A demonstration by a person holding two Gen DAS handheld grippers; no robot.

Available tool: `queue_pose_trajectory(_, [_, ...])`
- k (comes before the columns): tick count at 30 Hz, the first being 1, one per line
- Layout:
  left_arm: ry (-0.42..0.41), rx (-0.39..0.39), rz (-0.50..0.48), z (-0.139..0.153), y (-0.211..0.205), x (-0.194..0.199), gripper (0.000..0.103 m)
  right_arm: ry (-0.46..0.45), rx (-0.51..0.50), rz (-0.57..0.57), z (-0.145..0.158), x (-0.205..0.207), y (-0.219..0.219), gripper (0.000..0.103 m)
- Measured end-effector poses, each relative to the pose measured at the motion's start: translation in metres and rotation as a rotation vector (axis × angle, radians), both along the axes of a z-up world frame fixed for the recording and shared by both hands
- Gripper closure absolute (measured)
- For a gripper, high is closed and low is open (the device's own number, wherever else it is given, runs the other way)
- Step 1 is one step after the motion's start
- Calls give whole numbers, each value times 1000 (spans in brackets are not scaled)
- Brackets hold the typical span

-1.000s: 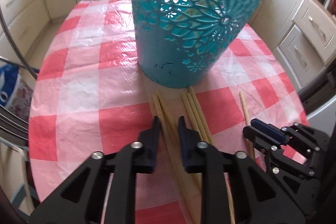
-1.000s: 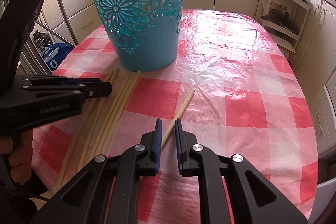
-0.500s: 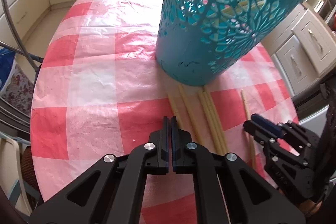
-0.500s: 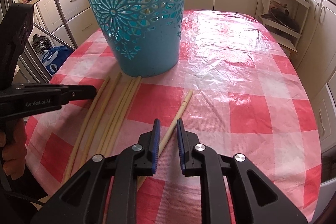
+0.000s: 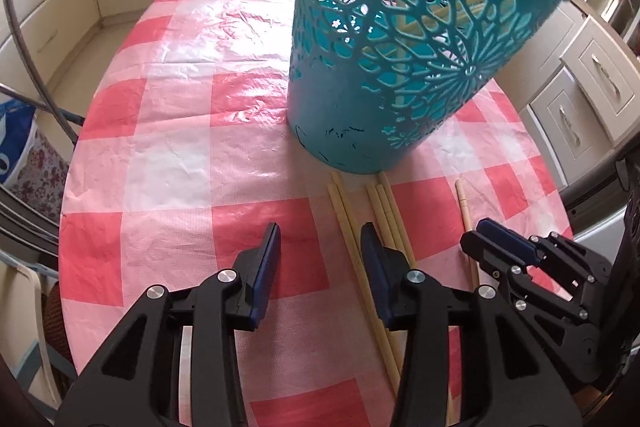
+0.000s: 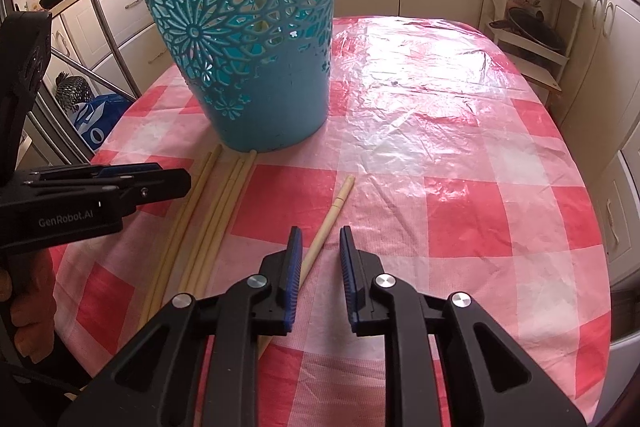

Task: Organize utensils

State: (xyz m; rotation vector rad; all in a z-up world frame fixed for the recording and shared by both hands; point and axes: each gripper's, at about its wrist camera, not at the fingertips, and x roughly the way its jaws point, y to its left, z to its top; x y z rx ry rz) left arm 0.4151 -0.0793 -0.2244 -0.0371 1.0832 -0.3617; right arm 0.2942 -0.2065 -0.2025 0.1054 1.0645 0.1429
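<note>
A teal cut-out basket (image 5: 400, 67) (image 6: 256, 47) stands on the checked table. Several pale wooden chopsticks (image 5: 384, 215) (image 6: 224, 195) lie side by side in front of its base. My left gripper (image 5: 320, 247) hovers over them with its jaws opening; the leftmost stick runs just inside the right finger and neither pad touches it. From the right wrist view the left gripper (image 6: 176, 183) shows side-on. A single chopstick (image 6: 332, 215) (image 5: 464, 211) lies apart to the right. My right gripper (image 6: 320, 253) (image 5: 492, 239) is narrowly open above it, and the stick passes under the left finger.
The red-and-white plastic tablecloth (image 6: 460, 131) covers an oval table whose edge is close on the near side. Cream cabinets (image 5: 592, 87) surround it. A white shelf rack (image 6: 532, 27) stands to the right, a blue bag (image 6: 96, 123) and a metal frame to the left.
The left gripper shut just left of the chopstick bundle, then opened wide. The right gripper's jaws parted slightly over the single chopstick.
</note>
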Motion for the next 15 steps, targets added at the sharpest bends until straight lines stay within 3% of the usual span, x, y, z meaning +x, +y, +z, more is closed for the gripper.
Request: queue_pose_trajectory(15, [-56,149,-65,0,-21,-7,86,4,-31,-16,-1,4,-2,82])
